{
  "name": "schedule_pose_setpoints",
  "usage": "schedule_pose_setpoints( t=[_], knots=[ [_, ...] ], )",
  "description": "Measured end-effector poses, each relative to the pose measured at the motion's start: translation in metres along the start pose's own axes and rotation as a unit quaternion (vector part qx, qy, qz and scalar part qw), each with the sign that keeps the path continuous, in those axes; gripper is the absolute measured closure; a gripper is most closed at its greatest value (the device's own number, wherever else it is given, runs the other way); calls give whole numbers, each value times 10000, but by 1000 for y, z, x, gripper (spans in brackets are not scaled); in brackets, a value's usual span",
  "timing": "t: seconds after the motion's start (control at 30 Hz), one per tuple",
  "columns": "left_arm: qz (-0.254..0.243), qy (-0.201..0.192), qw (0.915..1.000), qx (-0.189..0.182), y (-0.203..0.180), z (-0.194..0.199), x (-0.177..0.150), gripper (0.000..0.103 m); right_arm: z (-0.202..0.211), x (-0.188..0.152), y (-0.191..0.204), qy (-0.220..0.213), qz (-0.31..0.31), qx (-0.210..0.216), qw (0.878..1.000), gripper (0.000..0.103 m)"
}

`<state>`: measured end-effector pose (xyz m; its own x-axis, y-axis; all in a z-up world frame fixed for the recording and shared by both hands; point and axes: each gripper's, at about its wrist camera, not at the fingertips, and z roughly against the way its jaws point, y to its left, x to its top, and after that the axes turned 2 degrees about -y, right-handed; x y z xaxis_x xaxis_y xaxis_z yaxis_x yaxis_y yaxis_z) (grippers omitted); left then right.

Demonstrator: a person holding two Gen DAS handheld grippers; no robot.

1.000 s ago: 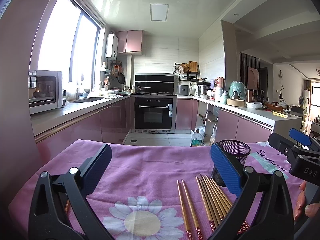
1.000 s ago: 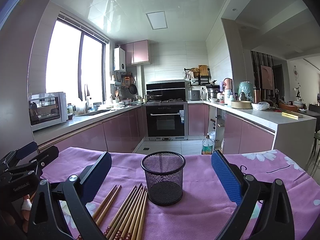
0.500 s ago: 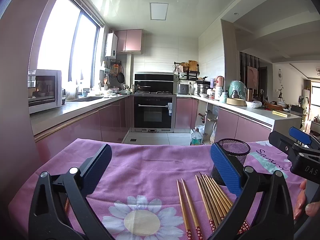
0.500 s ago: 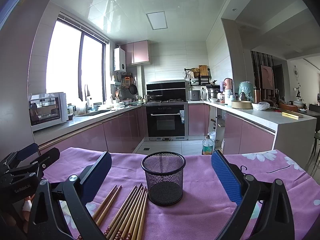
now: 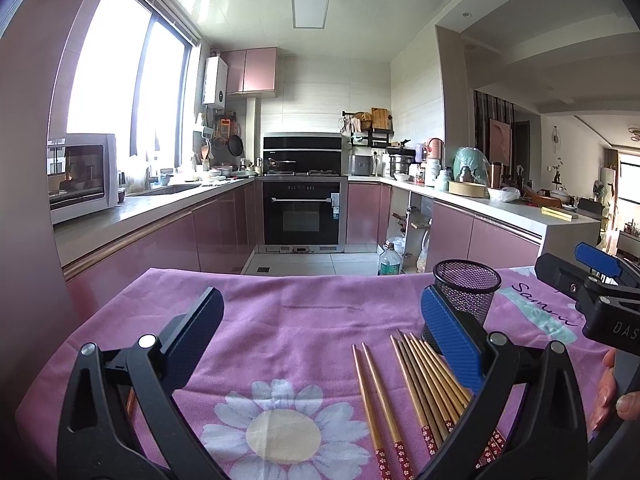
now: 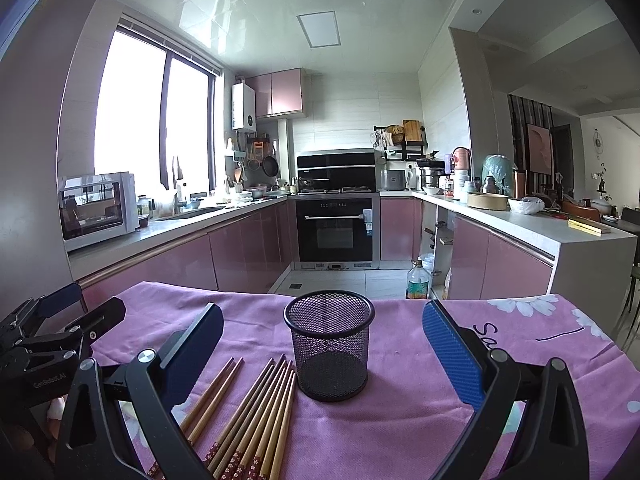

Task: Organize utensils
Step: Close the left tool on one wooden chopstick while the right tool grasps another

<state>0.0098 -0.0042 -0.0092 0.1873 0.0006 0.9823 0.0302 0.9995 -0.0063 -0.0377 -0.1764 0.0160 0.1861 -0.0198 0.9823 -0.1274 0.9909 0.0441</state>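
Observation:
Several wooden chopsticks with red patterned ends lie side by side on the purple flowered cloth, just left of a black mesh cup that stands upright and empty. My right gripper hangs open over the cloth, the cup between its blue pads. In the left wrist view the chopsticks lie right of centre and the cup stands behind the right pad. My left gripper is open with nothing in it. The right gripper shows at the right edge, held by a hand.
The cloth-covered table ends at its far edge, with the kitchen floor beyond. Pink cabinets, an oven and counters stand far behind. The left gripper shows at the left edge of the right wrist view.

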Motion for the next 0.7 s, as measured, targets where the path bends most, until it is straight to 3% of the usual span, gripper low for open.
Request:
schedule_pose_setpoints(
  t=[0.17, 0.3, 0.5, 0.7],
  knots=[
    [20, -20, 10000, 24, 1, 1, 1, 6, 3, 0, -2, -67, -21, -35, 10000, 7],
    [-18, 141, 9999, -48, 0, -1, 0, 6, -3, -2, -3, 116, -4, 36, 9999, 7],
    [-217, 971, 9948, -211, -1, -27, -12, 8, -33, -19, 1, 1228, 240, 450, 9911, 9],
    [-425, 1641, 9845, -440, -6, -50, -28, 19, -59, -44, 12, 2170, 494, 706, 9724, 35]
  ],
)
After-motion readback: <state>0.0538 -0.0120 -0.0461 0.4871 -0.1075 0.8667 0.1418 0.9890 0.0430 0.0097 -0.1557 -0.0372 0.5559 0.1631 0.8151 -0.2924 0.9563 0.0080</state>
